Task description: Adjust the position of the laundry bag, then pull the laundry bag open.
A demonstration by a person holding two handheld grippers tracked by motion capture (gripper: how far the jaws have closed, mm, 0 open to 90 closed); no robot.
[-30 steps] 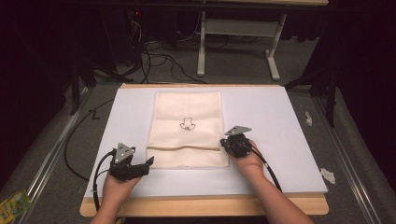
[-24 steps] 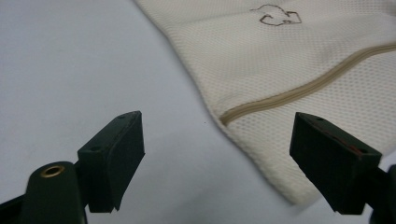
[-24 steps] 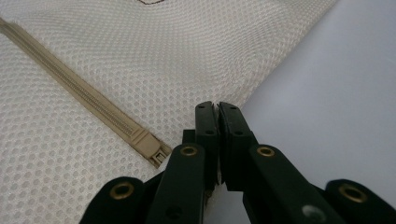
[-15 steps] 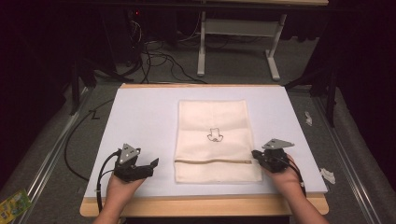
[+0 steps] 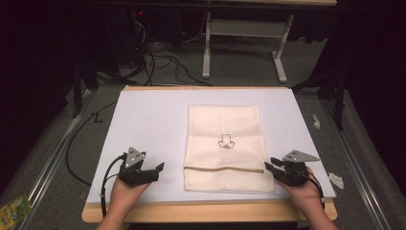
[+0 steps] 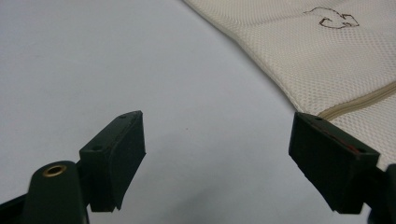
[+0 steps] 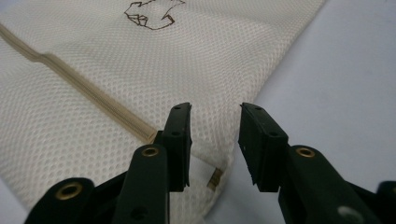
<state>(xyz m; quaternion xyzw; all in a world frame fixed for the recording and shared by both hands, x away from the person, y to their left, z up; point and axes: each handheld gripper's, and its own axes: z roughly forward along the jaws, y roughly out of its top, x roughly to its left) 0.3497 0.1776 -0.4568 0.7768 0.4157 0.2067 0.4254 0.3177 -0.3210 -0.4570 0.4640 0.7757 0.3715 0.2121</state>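
A cream mesh bag (image 5: 222,124) with a small dark embroidered mark (image 5: 225,142) and a tan zipper (image 5: 224,168) lies flat mid-table on the white board (image 5: 143,124). My right gripper (image 5: 268,166) sits at the bag's near right edge by the zipper's end. In the right gripper view its jaws (image 7: 215,109) stand a little apart over the bag (image 7: 93,70) edge, with nothing pinched between them. My left gripper (image 5: 160,167) rests left of the bag, apart from it. The left gripper (image 6: 217,121) is wide open over bare board, with the bag (image 6: 336,51) at upper right.
The board's wooden front edge (image 5: 206,211) runs just before my hands. White scraps (image 5: 336,180) lie on the grey floor at right, a green packet (image 5: 14,211) at lower left. Cables (image 5: 158,52) and a desk frame (image 5: 239,28) are beyond the table.
My right gripper dragged the bag rightward across the board, then its jaws came apart off the bag's edge. The left gripper stayed nearly where it was.
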